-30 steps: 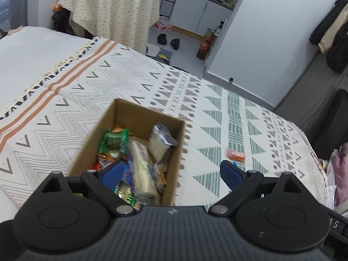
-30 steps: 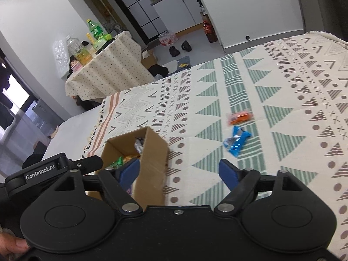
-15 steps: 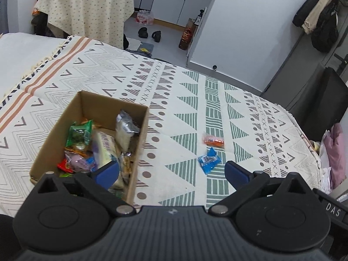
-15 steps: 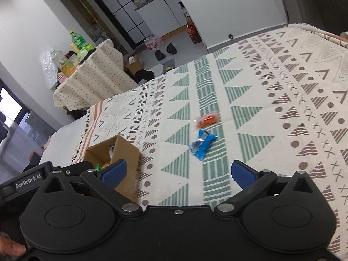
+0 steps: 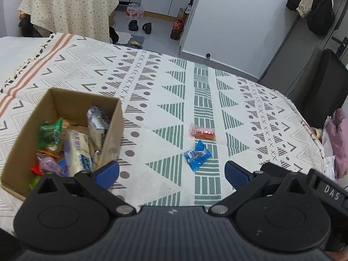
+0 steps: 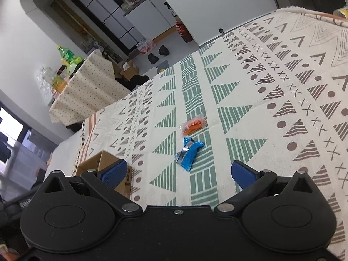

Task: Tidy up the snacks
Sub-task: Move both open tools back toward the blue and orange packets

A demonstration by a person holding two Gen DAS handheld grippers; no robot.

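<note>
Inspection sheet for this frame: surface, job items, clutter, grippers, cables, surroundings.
Surface: patterned blanket, flat.
Job's things: cardboard box holding several snack packs; blue packet and orange packet lying loose on the blanket, apart from the box.
Clutter: nothing seen on the blanket.
Grippers: left gripper open, empty; right gripper open, empty.
Cables: nothing seen.
Surroundings: covered table with bottles, shoes on the floor, hanging coats.

Patterned bedspread (image 5: 174,100): box (image 5: 113,128), blue packet (image 5: 197,156), orange packet (image 5: 202,132), perhaps sweets.
</note>
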